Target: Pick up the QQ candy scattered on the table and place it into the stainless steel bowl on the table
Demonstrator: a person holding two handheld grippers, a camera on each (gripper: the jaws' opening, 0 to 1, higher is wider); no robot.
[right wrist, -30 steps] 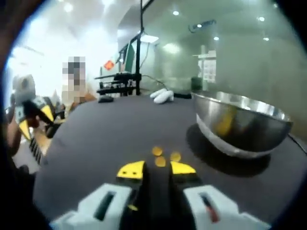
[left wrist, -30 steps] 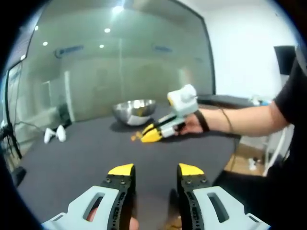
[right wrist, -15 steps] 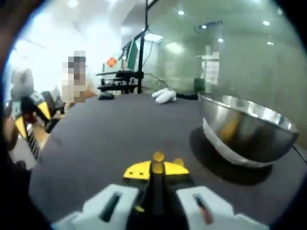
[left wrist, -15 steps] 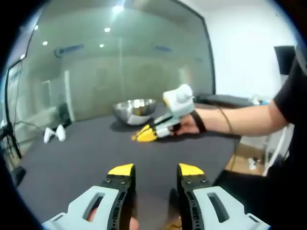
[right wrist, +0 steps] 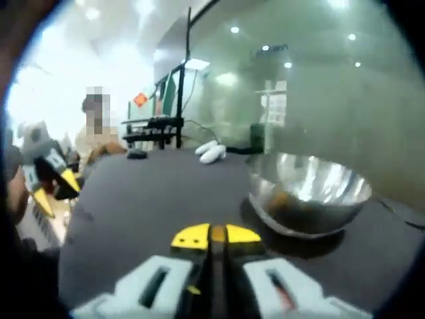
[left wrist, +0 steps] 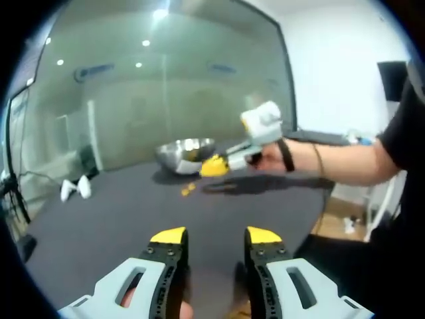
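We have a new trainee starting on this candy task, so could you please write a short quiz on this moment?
1. True or false: the left gripper has its jaws apart.
2. What sits between the yellow tips of the right gripper? A) an orange candy B) a spoon C) nothing
3. Fill in: loose candies lie on the dark table in front of the stainless steel ____.

Key: 1 true. 2 A. 3 bowl.
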